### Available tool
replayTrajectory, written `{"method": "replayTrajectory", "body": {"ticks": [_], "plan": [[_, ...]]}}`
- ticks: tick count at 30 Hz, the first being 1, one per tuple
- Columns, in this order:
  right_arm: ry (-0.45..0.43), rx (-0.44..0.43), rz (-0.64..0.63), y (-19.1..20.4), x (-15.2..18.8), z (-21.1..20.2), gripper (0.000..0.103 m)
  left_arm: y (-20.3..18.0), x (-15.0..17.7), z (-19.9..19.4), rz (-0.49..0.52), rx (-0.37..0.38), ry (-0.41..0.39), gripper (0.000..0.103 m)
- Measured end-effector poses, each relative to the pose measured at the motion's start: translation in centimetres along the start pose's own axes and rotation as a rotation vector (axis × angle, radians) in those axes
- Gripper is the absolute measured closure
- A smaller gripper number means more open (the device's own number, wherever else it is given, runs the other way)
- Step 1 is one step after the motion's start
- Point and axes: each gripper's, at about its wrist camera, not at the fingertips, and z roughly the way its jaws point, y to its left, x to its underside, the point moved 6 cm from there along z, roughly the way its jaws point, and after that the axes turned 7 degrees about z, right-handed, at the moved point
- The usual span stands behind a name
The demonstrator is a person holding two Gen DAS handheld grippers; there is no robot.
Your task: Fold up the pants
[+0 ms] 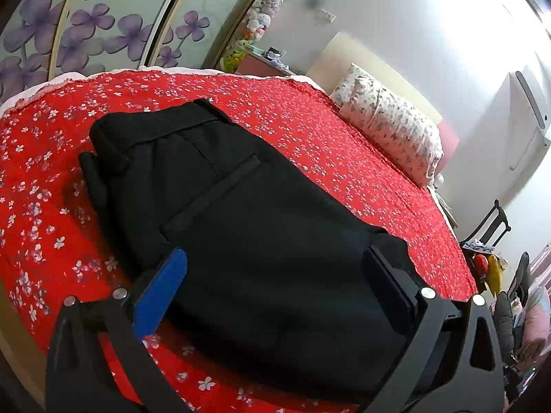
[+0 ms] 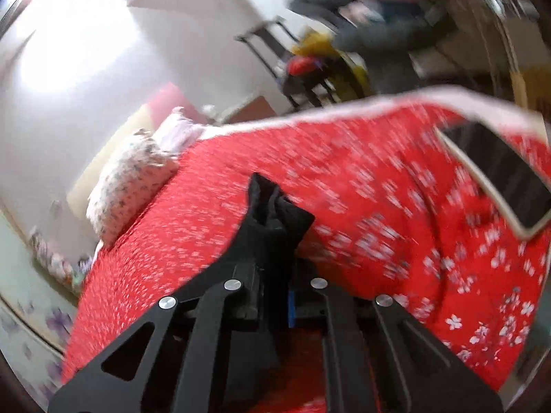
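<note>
Black pants [image 1: 248, 227] lie folded on the red flowered bedspread [image 1: 310, 130], waistband at the far left. My left gripper [image 1: 275, 275] is open, its blue-padded finger [image 1: 162, 292] and black finger [image 1: 389, 282] spread over the near end of the pants. In the blurred right wrist view, my right gripper [image 2: 272, 296] is shut on a bunched piece of the black pants [image 2: 275, 213] and holds it above the bedspread [image 2: 378, 206].
A flowered pillow [image 1: 389, 120] lies at the head of the bed, also in the right wrist view [image 2: 131, 179]. A dark phone [image 2: 499, 179] lies on the bedspread at the right. A chair with clutter [image 2: 303, 65] stands beyond the bed. A flowered wardrobe [image 1: 103, 27] stands behind.
</note>
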Motion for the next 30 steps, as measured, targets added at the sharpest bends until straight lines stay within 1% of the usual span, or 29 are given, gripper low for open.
{"method": "replayTrajectory", "body": {"ticks": [3,8,11,13,17,20,24,26,27,30], "plan": [[-0.022,-0.069,-0.095,3.9,0.7,-1.2,0.094,0.0,0.0,0.0,-0.004,-0.002,-0.001,0.002],[-0.002,-0.207,-0.168,10.0,3.0,-2.7,0.094,0.0,0.0,0.0,-0.014,-0.001,-0.004,0.002],[0.034,-0.295,-0.189,13.5,5.1,-3.5,0.094,0.1,0.0,-0.1,-0.02,0.002,-0.006,0.002],[0.076,-0.355,-0.196,15.8,6.9,-3.8,0.094,0.1,0.0,-0.1,-0.021,0.004,-0.006,0.002],[0.169,-0.43,-0.231,20.1,11.1,-3.6,0.094,0.3,-0.1,-0.2,-0.026,0.013,-0.005,0.002],[0.229,-0.471,-0.281,23.0,14.5,-3.8,0.094,0.5,-0.1,-0.3,-0.031,0.021,-0.004,0.002],[0.343,-0.522,-0.376,27.2,20.6,-4.1,0.094,0.5,-0.2,-0.4,-0.024,0.033,0.0,0.002],[0.404,-0.508,-0.454,28.7,24.0,-3.9,0.094,0.6,-0.2,-0.4,-0.013,0.039,0.003,0.002],[0.423,-0.494,-0.487,29.0,25.1,-3.7,0.094,0.5,-0.1,-0.4,-0.006,0.04,0.005,0.002],[0.453,-0.452,-0.541,29.8,27.8,-3.6,0.094,0.5,-0.2,-0.4,0.007,0.05,0.01,0.002]]}}
